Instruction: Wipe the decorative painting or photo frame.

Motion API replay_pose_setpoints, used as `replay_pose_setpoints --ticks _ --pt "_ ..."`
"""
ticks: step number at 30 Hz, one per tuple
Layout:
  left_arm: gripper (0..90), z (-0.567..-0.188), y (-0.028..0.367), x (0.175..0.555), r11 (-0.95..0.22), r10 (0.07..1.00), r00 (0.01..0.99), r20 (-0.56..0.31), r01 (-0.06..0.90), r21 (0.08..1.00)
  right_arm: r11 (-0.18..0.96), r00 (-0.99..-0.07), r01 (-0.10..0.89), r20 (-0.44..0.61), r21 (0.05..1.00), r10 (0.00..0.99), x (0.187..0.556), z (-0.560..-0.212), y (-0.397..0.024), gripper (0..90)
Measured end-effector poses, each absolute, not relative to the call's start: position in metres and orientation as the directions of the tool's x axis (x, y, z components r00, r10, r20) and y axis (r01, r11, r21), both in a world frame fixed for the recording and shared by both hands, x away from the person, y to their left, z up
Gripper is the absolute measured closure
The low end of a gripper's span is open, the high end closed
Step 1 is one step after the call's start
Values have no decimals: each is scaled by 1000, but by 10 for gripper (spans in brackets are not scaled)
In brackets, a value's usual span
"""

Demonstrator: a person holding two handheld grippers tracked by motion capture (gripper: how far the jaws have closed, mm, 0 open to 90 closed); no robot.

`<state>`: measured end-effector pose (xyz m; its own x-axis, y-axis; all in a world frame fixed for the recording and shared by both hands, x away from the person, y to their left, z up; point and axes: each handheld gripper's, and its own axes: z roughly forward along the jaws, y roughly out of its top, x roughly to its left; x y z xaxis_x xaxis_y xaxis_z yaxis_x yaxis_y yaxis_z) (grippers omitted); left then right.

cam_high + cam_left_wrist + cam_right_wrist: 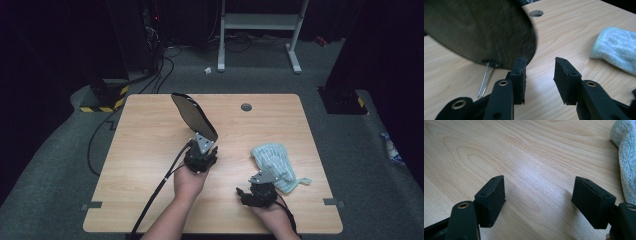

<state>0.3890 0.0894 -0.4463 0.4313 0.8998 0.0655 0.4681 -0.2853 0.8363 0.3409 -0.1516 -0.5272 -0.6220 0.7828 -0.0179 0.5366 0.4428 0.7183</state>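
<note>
Left gripper [540,72]: fingers [520,75] parted, nothing pressed between them. Dark oval mirror [479,32] stands tilted on its wire stand [486,75], rim just at the left finger, long axis rising up and away; left hand nearest. Right gripper [537,200]: fingers wide apart over bare desk [524,157], cloth [626,157] beside it.
</note>
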Motion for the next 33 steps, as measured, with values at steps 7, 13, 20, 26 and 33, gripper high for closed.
replay_pose_setpoints --ticks 7,13,20,26,33 --pt "639 -473 127 401 -272 932 354 78 543 794 445 -623 535 -20 718 782 341 -527 -152 262" --pt "673 -495 143 418 -258 951 299 85 611 748 442 -621 539 -17 717 784 341 -527 -152 261" --pt "708 -507 147 434 -228 958 280 54 635 738 440 -619 542 -14 716 785 340 -527 -152 262" --pt "719 -515 148 444 -227 960 274 54 655 721 444 -623 537 -18 717 782 340 -527 -152 262" --pt "792 -518 147 453 -242 959 272 74 660 712 445 -623 536 -19 717 782 340 -527 -152 262"
